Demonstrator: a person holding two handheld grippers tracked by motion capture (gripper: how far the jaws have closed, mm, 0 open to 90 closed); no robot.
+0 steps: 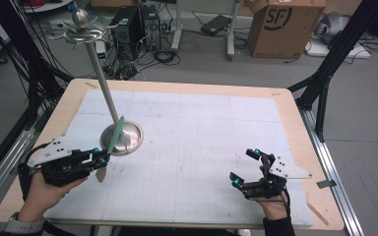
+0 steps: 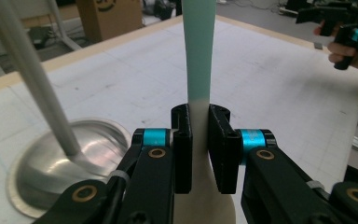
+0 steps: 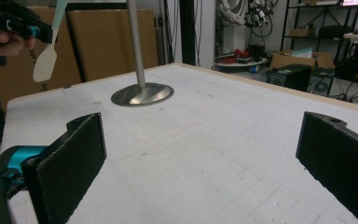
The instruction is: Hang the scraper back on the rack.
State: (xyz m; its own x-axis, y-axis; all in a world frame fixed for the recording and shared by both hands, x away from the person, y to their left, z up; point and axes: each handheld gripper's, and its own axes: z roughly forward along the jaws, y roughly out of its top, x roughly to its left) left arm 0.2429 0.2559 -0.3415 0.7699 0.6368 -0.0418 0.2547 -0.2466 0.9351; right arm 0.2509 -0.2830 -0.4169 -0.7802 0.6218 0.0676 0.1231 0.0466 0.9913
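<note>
A spatula [image 1: 112,140] with a teal handle and a cream blade is held at the table's left front, and my left gripper [image 1: 101,158] is shut on it where handle meets blade. In the left gripper view the spatula [image 2: 199,56] rises straight up from between the jaws. Just beyond it stands a metal stand with a round base [image 1: 130,137], a leaning pole [image 1: 103,83] and a hooked ring with a ball on top [image 1: 83,30]. My right gripper [image 1: 243,166] hovers open over the mat at the front right, nothing between its pads [image 3: 74,154].
A white gridded mat [image 1: 202,123] covers the wooden table. Behind the table stand a cardboard box [image 1: 285,24] and computer towers [image 1: 133,24] among floor cables. Black frame legs [image 1: 325,73] rise at the right.
</note>
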